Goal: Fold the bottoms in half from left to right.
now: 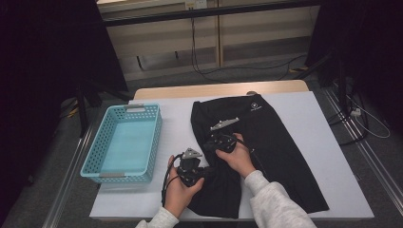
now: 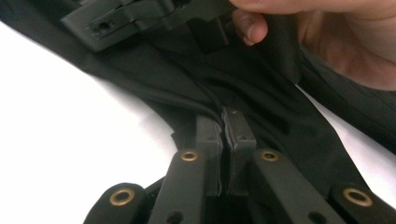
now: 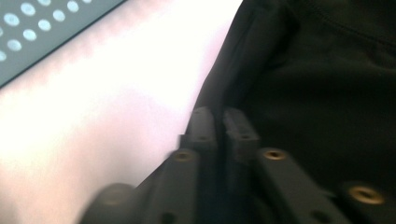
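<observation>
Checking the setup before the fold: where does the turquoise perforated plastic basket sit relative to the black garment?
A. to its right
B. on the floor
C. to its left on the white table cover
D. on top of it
C: in the high view the turquoise perforated plastic basket stands left of the black garment, apart from it.

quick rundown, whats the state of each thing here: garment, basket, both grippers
black garment: lies on the white table cover, near edge bunched up where the grippers pinch it
blue basket: upright, nothing in it, left of the garment, apart from it
left gripper: shut on a fold of the garment's edge
right gripper: shut on the garment's edge, picture blurred
</observation>
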`<state>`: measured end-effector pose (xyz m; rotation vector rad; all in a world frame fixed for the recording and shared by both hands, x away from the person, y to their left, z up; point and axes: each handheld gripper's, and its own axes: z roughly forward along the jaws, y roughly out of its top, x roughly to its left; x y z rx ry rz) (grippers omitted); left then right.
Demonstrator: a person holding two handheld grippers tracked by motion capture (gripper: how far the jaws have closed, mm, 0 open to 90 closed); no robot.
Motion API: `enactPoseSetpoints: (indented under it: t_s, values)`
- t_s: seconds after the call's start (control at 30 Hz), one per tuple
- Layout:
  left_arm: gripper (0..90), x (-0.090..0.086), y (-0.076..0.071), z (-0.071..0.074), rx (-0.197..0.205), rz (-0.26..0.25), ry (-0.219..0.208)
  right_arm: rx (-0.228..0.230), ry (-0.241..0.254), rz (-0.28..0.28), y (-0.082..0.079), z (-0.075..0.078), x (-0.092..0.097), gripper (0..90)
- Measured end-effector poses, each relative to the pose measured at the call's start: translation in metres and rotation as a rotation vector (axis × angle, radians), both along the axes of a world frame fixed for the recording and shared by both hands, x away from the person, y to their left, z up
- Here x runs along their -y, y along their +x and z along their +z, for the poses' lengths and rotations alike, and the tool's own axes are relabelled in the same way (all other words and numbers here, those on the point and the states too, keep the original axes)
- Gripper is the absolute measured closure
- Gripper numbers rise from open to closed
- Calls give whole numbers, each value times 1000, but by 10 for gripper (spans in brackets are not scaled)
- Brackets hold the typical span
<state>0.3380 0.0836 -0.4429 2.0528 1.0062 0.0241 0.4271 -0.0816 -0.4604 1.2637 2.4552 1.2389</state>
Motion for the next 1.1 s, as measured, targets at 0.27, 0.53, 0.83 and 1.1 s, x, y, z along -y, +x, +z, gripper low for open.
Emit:
enactPoseSetpoints:
  t_s: [0.27, 0.53, 0.83, 1.1]
  values:
    - [866, 1, 3, 0, 0, 0, -10, 16, 21, -23, 0, 11, 15, 889]
    - [871, 10, 10, 3, -22, 0, -71, 76, 56, -111, -14, 30, 61, 890]
    - [871, 20, 10, 0, -38, -33, -65, 55, 30, -142, -42, 17, 102, 886]
    - [870, 18, 10, -1, -43, -32, -53, 158, -8, -149, -34, 27, 80, 638]
